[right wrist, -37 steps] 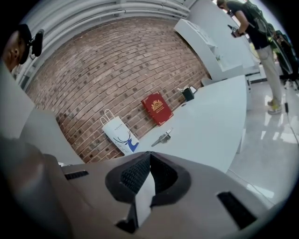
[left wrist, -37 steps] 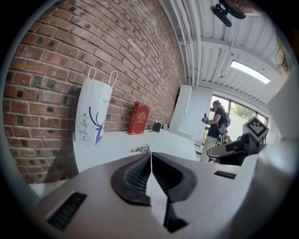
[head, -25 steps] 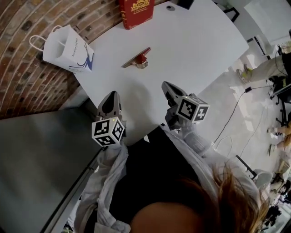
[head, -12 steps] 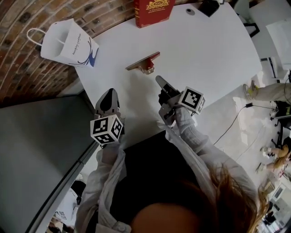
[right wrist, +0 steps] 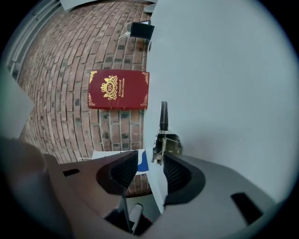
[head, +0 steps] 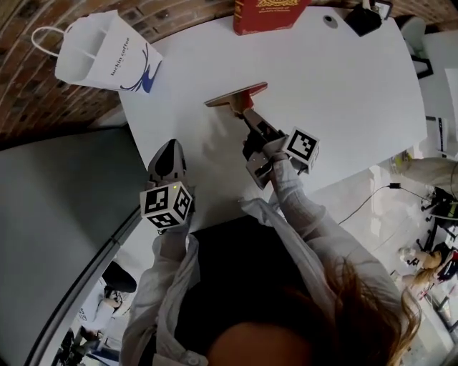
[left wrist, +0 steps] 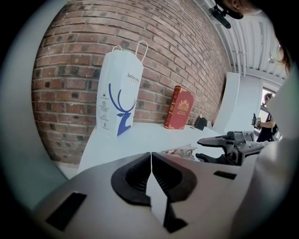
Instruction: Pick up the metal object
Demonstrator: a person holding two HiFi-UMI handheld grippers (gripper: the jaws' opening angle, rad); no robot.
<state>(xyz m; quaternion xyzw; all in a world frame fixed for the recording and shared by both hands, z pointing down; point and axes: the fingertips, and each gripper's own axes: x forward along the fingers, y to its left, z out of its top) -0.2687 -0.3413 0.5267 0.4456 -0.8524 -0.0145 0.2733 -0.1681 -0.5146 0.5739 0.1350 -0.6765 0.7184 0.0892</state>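
The metal object [head: 237, 96] is a spring clip with a red handle, lying on the white table [head: 336, 86]. My right gripper [head: 246, 118] reaches to just short of it. In the right gripper view the jaws [right wrist: 150, 161] stand apart and are still opening, with the clip's spring end [right wrist: 163, 140] just beyond the tips and nothing between the pads. My left gripper [head: 169, 150] stays back near the table's front edge with its jaws shut and empty [left wrist: 151, 158]. From the left gripper view the clip [left wrist: 181, 151] and the right gripper [left wrist: 226, 145] show on the right.
A white paper bag [head: 107, 53] with a blue deer stands at the table's far left corner. A red book [head: 268, 11] leans against the brick wall, with a small black box [head: 363, 18] next to it. Cables and a person's legs lie off the right side.
My right gripper has moved forward across the table up to the clip, and its jaws have gone from shut to apart. The left gripper has stayed in place.
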